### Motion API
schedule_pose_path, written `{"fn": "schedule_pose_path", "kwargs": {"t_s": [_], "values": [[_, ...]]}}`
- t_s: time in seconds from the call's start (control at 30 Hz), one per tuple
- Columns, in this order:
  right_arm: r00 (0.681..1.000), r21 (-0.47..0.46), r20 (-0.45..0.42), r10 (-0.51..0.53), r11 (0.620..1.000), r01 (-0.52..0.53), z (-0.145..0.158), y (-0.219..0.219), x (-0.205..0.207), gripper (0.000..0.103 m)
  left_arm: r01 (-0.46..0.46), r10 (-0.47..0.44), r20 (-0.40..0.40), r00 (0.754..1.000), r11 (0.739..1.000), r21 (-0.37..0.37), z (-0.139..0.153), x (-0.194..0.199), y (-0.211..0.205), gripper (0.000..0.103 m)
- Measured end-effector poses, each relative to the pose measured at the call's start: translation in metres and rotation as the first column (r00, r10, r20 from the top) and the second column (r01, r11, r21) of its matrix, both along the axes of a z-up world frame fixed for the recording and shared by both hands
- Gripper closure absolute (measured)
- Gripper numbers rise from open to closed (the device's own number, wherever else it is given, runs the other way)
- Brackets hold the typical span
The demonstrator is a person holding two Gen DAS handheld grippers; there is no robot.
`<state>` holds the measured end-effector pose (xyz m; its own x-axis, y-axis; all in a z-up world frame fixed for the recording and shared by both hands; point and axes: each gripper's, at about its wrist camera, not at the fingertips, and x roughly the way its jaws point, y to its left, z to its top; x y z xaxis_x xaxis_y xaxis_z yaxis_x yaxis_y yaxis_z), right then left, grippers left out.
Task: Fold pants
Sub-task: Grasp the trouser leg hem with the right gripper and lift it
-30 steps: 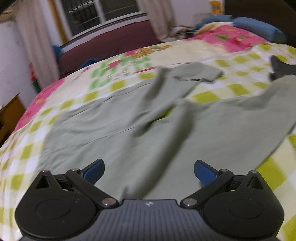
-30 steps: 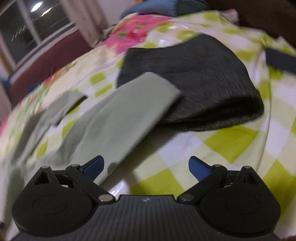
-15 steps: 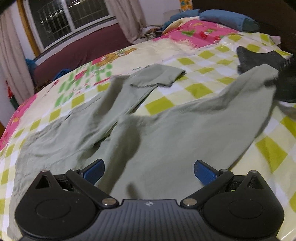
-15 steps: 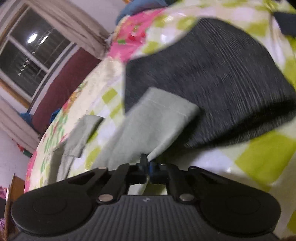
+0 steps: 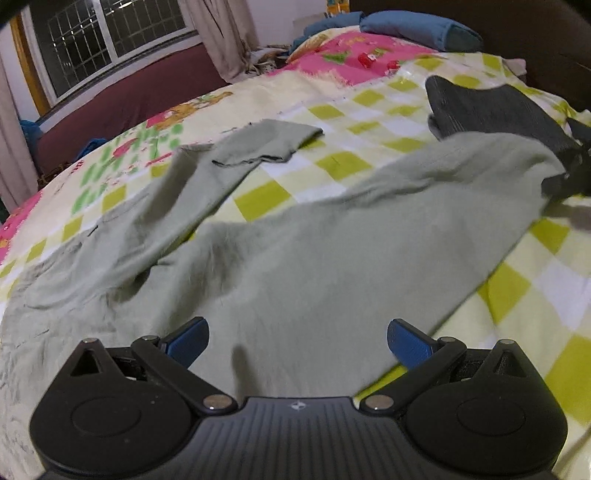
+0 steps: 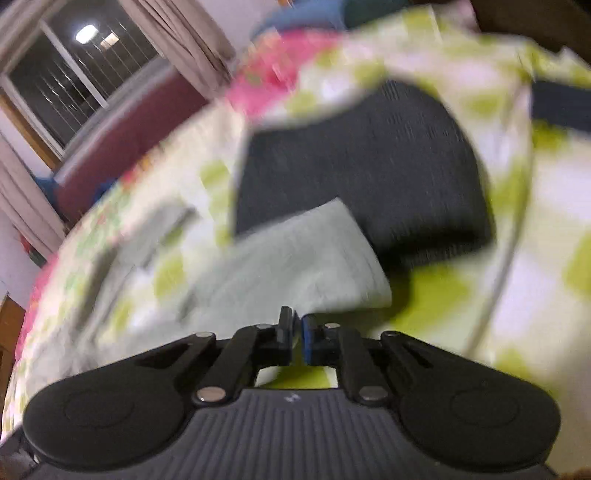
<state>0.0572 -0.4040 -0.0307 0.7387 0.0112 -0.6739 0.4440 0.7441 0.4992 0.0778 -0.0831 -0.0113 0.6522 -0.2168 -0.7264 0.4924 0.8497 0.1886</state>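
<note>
**Right wrist view: cuff pinched, left tool spread wide**

Right wrist view is smeared with blur, but I can make out my right gripper [image 6: 297, 334] with its fingers drawn together on the hem corner of one leg of the sage-green pants [image 6: 295, 266]. The cloth runs up and away from the fingertips, and that leg's end lies against the near edge of a folded dark grey garment [image 6: 362, 166]. Both lie on the checked bedspread [image 6: 546, 206], with its lime and white squares.

From the left wrist view, my left gripper [image 5: 297, 341] hangs just above the seat of the pants [image 5: 314, 251], its blue pads [image 5: 186, 339] set far apart with nothing between them. I cannot tell whether they touch the fabric. The pants lie spread across the bedspread [image 5: 524, 288] with the legs splayed: one leg reaches toward the upper middle, its end folded back on itself; the other stretches to the right, where its end rises to the right gripper [image 5: 570, 173], seen dark and blurred at the frame edge. The dark grey garment [image 5: 491, 107] sits just behind that leg end. Farther back I see a blue pillow [image 5: 417, 27], a maroon sofa [image 5: 122, 107] and a barred window [image 5: 110, 40].
</note>
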Motion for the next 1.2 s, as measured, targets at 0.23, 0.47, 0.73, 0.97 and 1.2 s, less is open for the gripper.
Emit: {"fn": "schedule_pose_path", "kwargs": {"t_s": [0.23, 0.47, 0.73, 0.97, 1.2], "values": [[0.994, 0.060, 0.092, -0.058, 0.997, 0.053, -0.004, 0.002, 0.012, 0.052, -0.043, 0.043, -0.004, 0.999, 0.999, -0.022, 0.004, 0.001, 0.014, 0.000], [0.978, 0.049, 0.069, -0.196, 0.980, 0.193, -0.003, -0.020, -0.019, 0.052, -0.031, 0.030, -0.010, 0.999, 0.999, -0.043, 0.001, 0.000, 0.011, 0.000], [0.958, 0.176, 0.096, -0.270, 0.952, 0.251, -0.017, -0.033, -0.005, 0.073, -0.014, 0.013, -0.018, 1.000, 0.999, -0.036, -0.002, -0.004, 0.004, 0.000], [0.960, 0.166, 0.231, -0.161, 0.978, 0.124, 0.047, -0.027, 0.011, 0.099, -0.021, 0.021, -0.005, 1.000, 0.998, -0.056, 0.004, -0.003, 0.004, 0.000], [0.833, -0.077, 0.548, 0.078, 0.996, -0.043, 0.140, 0.007, -0.012, 0.099, -0.017, 0.017, 0.003, 1.000, 0.996, -0.086, 0.012, -0.005, 0.007, 0.000]]}}
